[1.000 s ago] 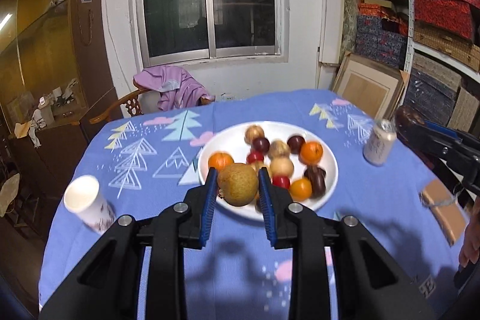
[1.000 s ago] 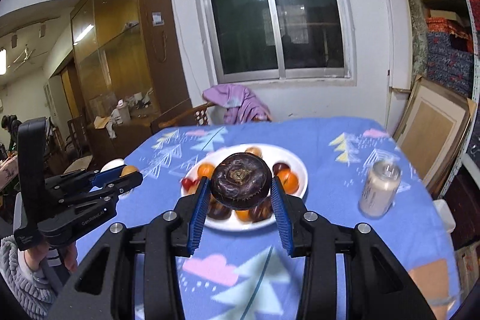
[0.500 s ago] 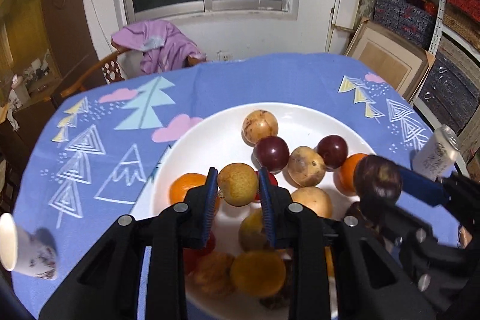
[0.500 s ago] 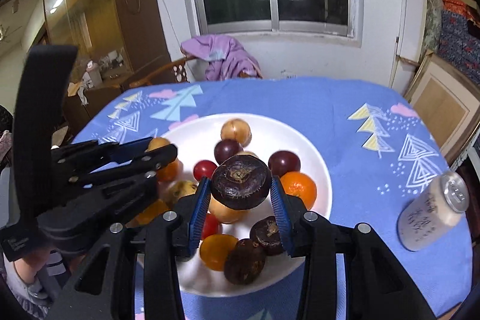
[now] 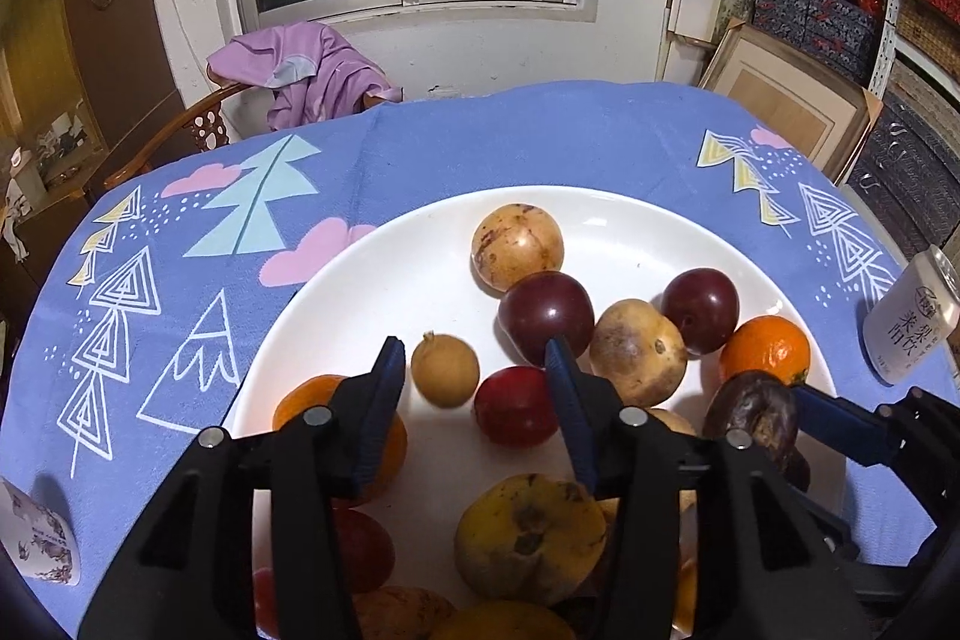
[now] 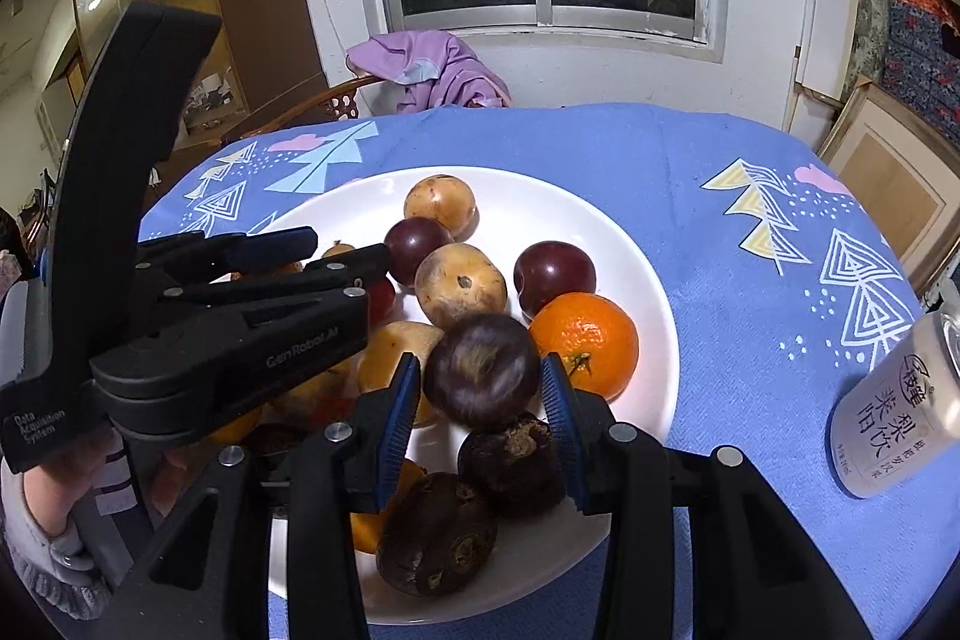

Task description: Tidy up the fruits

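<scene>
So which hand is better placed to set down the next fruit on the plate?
Right. The right gripper is shut on the dark purple fruit just above the white plate. The left gripper has just opened; its small brown fruit sits loose.

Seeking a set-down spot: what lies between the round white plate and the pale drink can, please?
Only bare blue patterned tablecloth, per the right wrist view.

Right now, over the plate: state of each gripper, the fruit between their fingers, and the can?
left gripper: open, jaws just opened
small tan fruit: released, loose between the fingers, over the white plate
right gripper: shut on dark purple fruit
dark purple fruit: held above the pile, not yet set down
white plate: loaded with mixed fruit
drink can: tilted in this view, beside the plate on the blue cloth
</scene>
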Tool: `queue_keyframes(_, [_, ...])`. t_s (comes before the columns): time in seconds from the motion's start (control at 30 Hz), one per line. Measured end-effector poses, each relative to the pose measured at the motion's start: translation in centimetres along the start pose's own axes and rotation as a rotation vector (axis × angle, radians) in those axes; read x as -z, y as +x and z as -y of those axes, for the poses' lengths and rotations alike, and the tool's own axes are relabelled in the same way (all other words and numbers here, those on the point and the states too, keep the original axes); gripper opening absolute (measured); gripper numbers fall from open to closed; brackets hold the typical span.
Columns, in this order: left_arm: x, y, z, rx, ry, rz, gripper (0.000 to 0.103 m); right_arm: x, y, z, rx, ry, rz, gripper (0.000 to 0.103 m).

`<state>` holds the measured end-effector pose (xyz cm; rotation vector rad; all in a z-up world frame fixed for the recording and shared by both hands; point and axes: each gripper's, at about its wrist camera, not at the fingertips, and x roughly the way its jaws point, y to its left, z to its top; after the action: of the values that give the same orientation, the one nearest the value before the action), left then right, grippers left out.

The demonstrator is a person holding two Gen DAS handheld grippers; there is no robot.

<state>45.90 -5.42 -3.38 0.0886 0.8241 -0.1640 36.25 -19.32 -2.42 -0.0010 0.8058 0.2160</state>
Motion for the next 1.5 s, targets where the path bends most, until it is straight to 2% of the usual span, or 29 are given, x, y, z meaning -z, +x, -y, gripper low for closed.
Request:
queue_keyframes(0.07, [0.1,-0.4,-0.1,-0.001,0.000,0.004,0.049,0.0,-0.4,0.0,0.003,0.002,0.009,0.051])
queue_keyframes(0.13, [0.3,-1.2,-0.3,-0.006,-0.005,0.016,0.049,-0.2,-1.1,0.2,0.002,0.008,0.022,0.053])
queue_keyframes(0.17, [0.3,-1.6,-0.4,-0.012,-0.007,0.023,0.050,-0.3,-1.5,0.2,0.000,0.011,0.029,0.053])
queue_keyframes(0.23, [0.5,-2.7,-0.5,-0.032,-0.003,0.042,0.060,-0.4,-2.6,0.3,-0.008,0.016,0.048,0.054])
queue_keyframes(0.47, [1.6,-8.6,-0.9,-0.067,-0.004,0.122,0.066,-0.1,-7.4,-0.2,-0.022,0.014,0.113,0.058])
queue_keyframes(0.53, [2.1,-10.4,-0.9,-0.073,-0.005,0.145,0.072,0.2,-9.2,-0.6,-0.028,0.011,0.135,0.059])
queue_keyframes(0.6, [3.0,-12.8,-0.8,-0.085,-0.005,0.178,0.078,0.6,-11.1,-0.9,-0.036,0.009,0.159,0.060])
queue_keyframes(0.7, [4.5,-16.2,-0.7,-0.087,-0.009,0.212,0.081,1.7,-14.2,-1.5,-0.047,0.008,0.202,0.064])
queue_keyframes(0.97, [10.6,-23.1,-0.2,-0.073,-0.032,0.248,0.093,6.4,-19.5,-2.3,-0.080,0.023,0.265,0.068])
queue_keyframes(1.03, [12.5,-24.0,0.0,-0.065,-0.040,0.248,0.097,7.9,-20.1,-2.6,-0.068,0.021,0.274,0.075])
queue_keyframes(1.13, [15.1,-24.6,0.5,-0.048,-0.042,0.244,0.098,10.1,-20.4,-2.9,-0.029,0.008,0.283,0.080])
queue_keyframes(1.17, [15.9,-24.5,0.7,-0.044,-0.035,0.235,0.098,10.8,-20.3,-2.9,-0.016,0.005,0.282,0.086])
queue_keyframes(1.23, [17.2,-24.1,1.1,-0.046,-0.007,0.215,0.098,11.8,-20.0,-2.8,0.007,-0.001,0.282,0.092])
queue_keyframes(1.37, [18.7,-23.3,2.2,-0.099,0.044,0.201,0.098,12.4,-18.8,-2.1,0.069,0.006,0.252,0.093])
queue_keyframes(1.5, [19.5,-23.2,2.4,-0.038,0.048,0.187,0.099,12.6,-17.9,-1.0,0.113,0.048,0.236,0.099])
